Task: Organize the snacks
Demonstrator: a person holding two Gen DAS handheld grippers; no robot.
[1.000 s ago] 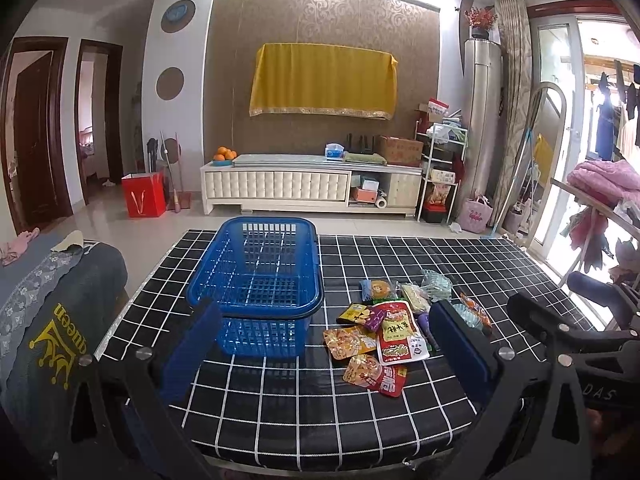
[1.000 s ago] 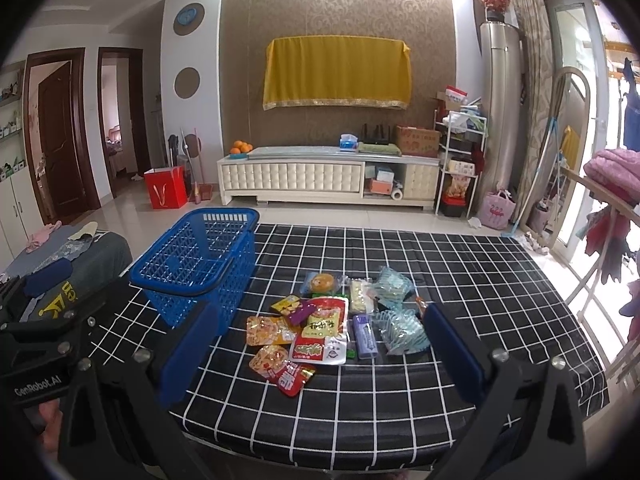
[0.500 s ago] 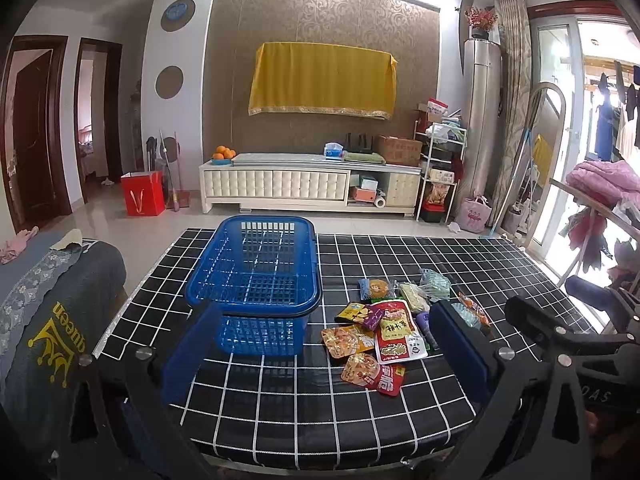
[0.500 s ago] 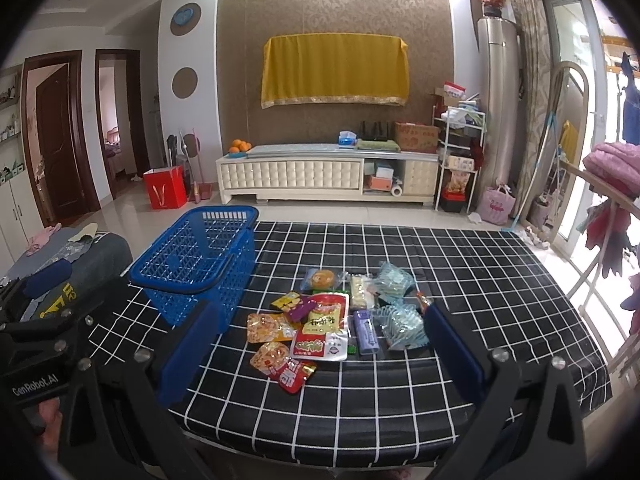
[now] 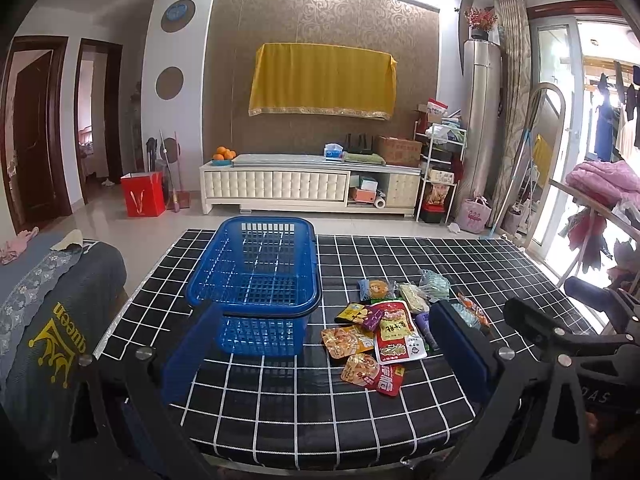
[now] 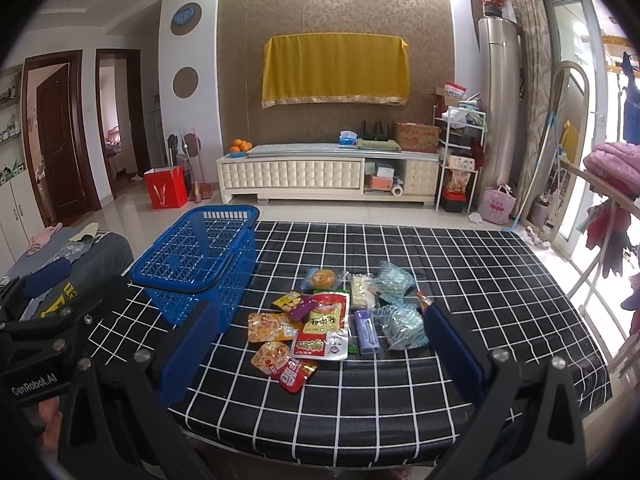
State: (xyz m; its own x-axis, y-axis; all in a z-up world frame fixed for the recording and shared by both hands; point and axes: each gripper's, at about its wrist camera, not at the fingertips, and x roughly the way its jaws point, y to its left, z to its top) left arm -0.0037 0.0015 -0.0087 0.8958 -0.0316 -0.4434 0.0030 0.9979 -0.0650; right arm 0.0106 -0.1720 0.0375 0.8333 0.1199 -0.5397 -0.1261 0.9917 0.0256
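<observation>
Both wide-open tools have drifted slightly; the snacks now sit a little higher in view.

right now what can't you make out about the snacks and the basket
- Left wrist view: the left tongs' right blue pad hides part of the pile of snack packets.
- Both views: packet print is too small to read.
- Right wrist view: the blue plastic mesh basket's floor is hidden by its near wall; the right tongs cover the black grid tablecloth's front corners.

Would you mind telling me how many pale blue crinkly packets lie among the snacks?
2: one blue packet at the pile's far right, another blue packet nearer the camera. More may be hidden underneath.
</observation>
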